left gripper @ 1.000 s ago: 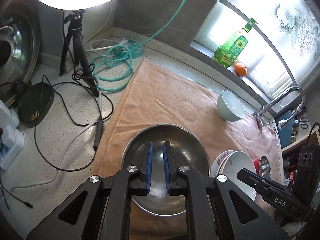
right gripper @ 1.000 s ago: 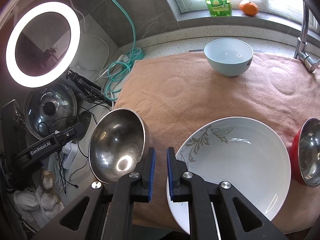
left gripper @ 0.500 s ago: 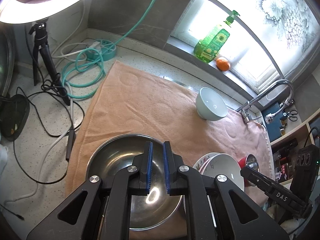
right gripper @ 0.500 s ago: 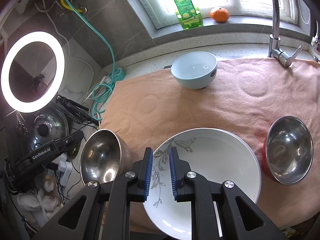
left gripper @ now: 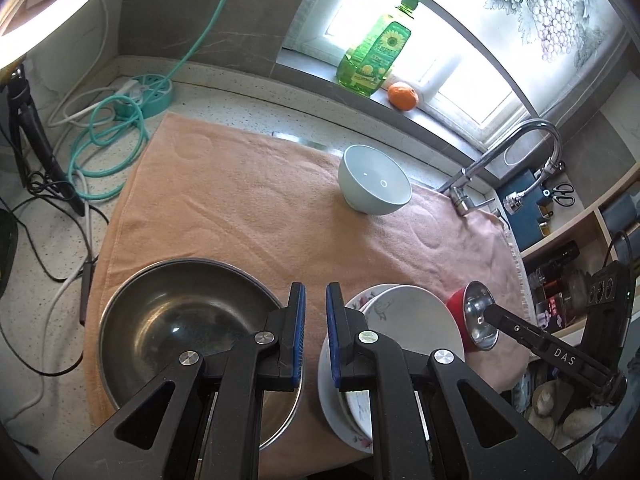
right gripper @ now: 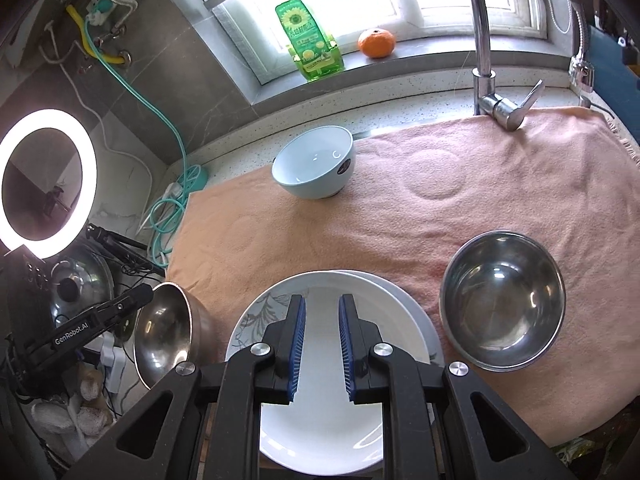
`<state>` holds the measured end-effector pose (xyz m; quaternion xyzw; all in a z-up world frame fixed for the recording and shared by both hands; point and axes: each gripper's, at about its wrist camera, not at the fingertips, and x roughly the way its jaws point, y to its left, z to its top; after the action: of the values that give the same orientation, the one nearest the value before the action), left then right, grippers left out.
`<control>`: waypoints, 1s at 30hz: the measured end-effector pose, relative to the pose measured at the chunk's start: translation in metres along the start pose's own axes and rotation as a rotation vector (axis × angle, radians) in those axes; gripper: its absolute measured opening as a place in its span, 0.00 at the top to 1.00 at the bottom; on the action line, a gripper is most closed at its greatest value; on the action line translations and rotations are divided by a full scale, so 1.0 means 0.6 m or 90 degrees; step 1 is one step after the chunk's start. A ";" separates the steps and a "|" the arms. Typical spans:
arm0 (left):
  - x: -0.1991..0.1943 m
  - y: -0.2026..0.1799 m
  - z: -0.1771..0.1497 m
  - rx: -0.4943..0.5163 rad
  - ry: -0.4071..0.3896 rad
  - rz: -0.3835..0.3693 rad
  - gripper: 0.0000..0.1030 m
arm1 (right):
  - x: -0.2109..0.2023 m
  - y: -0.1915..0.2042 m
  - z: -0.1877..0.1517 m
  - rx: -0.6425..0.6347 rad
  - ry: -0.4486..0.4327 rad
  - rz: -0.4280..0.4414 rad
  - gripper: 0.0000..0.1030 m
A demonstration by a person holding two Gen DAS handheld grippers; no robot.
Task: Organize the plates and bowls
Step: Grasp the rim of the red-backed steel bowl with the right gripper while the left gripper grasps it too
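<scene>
A peach towel (left gripper: 240,200) carries all the dishes. At its near left corner sits a large steel bowl (left gripper: 180,320), also seen as the steel bowl (right gripper: 164,332) in the right wrist view. My left gripper (left gripper: 316,332) hovers shut and empty over the gap between that bowl and the stacked white floral plates (left gripper: 400,320). My right gripper (right gripper: 322,300) hangs above the plates (right gripper: 400,312), jaws a little apart with nothing between them. A steel bowl with a red outside (right gripper: 502,300) lies right of the plates. Upright at the back is a light blue bowl (right gripper: 314,164).
A faucet (right gripper: 484,40) stands at the towel's back right. A green soap bottle (right gripper: 308,40) and an orange (right gripper: 376,42) rest on the windowsill. To the left are a ring light (right gripper: 48,184), a pot lid (right gripper: 72,292) and tangled cables (left gripper: 120,140). Shelves (left gripper: 560,220) are at the right.
Both grippers moved right. The left went from above the steel bowl to the gap beside the plates. The right went from the plates' left rim to over their middle, jaws slightly wider.
</scene>
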<state>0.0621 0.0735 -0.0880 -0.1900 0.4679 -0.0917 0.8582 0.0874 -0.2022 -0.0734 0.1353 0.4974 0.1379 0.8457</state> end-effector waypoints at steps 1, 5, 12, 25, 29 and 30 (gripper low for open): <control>0.003 -0.005 0.000 -0.002 0.002 -0.003 0.91 | -0.003 -0.007 0.003 0.001 -0.002 -0.001 0.85; 0.013 -0.033 -0.002 -0.007 0.000 -0.009 0.91 | -0.016 -0.038 0.015 -0.001 -0.010 -0.006 0.82; 0.038 -0.102 -0.011 -0.019 -0.007 -0.007 0.91 | -0.040 -0.096 0.043 -0.030 -0.013 0.005 0.81; 0.096 -0.226 -0.043 -0.047 0.004 -0.016 0.91 | -0.091 -0.236 0.088 -0.051 -0.025 0.021 0.81; 0.117 -0.257 -0.057 -0.047 0.014 -0.013 0.91 | -0.093 -0.282 0.098 -0.044 -0.022 0.024 0.81; 0.124 -0.262 -0.061 -0.050 0.019 -0.012 0.91 | -0.090 -0.292 0.101 -0.043 -0.018 0.024 0.81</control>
<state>0.0753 -0.1035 -0.0981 -0.2267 0.4817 -0.0843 0.8423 0.1325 -0.3901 -0.0658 0.1181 0.4777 0.1685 0.8541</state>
